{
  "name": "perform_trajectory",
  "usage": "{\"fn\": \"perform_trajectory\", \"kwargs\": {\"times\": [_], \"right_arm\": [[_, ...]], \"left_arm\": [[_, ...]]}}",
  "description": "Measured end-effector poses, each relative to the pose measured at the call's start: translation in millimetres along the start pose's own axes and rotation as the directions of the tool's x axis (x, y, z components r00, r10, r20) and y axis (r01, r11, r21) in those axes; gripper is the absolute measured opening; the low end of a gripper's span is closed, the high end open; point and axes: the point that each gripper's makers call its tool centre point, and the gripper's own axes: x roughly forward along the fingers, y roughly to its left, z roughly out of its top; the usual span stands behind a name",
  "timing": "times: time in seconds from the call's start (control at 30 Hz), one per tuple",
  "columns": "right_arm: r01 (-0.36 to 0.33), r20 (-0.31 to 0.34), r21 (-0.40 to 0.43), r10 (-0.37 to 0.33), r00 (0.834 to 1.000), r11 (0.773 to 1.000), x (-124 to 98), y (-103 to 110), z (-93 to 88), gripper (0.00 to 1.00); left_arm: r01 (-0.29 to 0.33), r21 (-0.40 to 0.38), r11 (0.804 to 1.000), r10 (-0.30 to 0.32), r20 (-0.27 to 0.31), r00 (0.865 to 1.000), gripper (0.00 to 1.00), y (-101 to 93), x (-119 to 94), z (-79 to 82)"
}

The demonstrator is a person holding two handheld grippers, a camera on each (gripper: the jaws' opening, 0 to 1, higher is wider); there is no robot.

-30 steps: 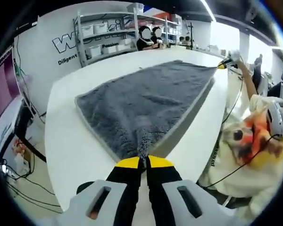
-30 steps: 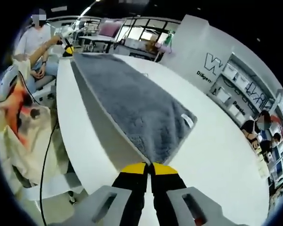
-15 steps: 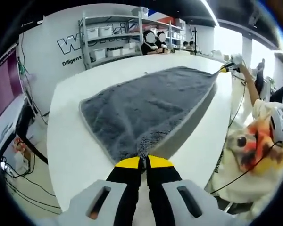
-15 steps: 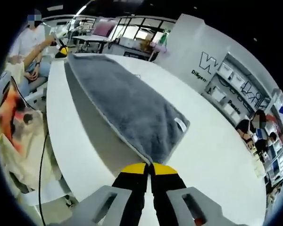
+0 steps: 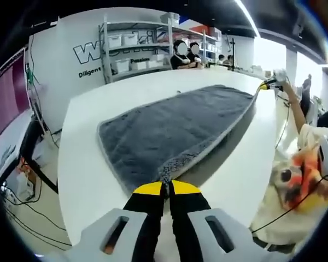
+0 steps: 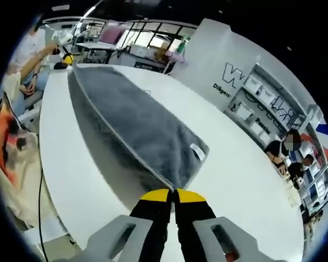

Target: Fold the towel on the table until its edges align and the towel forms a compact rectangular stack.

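A grey fluffy towel (image 5: 175,125) with a pale hem lies spread on a white table (image 5: 87,164). My left gripper (image 5: 167,184) is shut on one near corner of the towel and holds that edge lifted off the table. In the right gripper view the same towel (image 6: 134,125) stretches away, a white label (image 6: 197,152) at its far edge. My right gripper (image 6: 173,190) is shut on the other near corner. The right gripper (image 5: 265,84) shows at the towel's far end in the left gripper view, and the left gripper (image 6: 67,59) likewise in the right gripper view.
A person in a patterned top (image 5: 300,180) sits at the table's edge, cables hanging nearby. Shelving with white boxes (image 5: 136,43) lines the back wall, two people (image 5: 186,52) seated before it. Desks and windows (image 6: 131,43) stand beyond the table.
Both grippers have carried the held edge forward over the table; the lifted hem now casts a wider shadow. The person at the table's side has slid toward the views' edges.
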Motion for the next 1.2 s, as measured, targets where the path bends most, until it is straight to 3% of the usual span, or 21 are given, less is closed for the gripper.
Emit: {"fn": "perform_trajectory", "kwargs": {"times": [0.67,1.2], "right_arm": [[0.086,-0.053,-0.051,-0.089,0.995,0.995,33,-28,15.4,0.00],[0.159,-0.028,-0.017,-0.159,0.987,0.987,58,-55,33.9,0.00]], "left_arm": [[-0.033,-0.054,0.998,0.037,0.072,0.997,0.03,21.9,14,26.2],[-0.064,-0.114,0.991,0.079,0.137,0.987,0.03,49.5,32,44.9]]}}
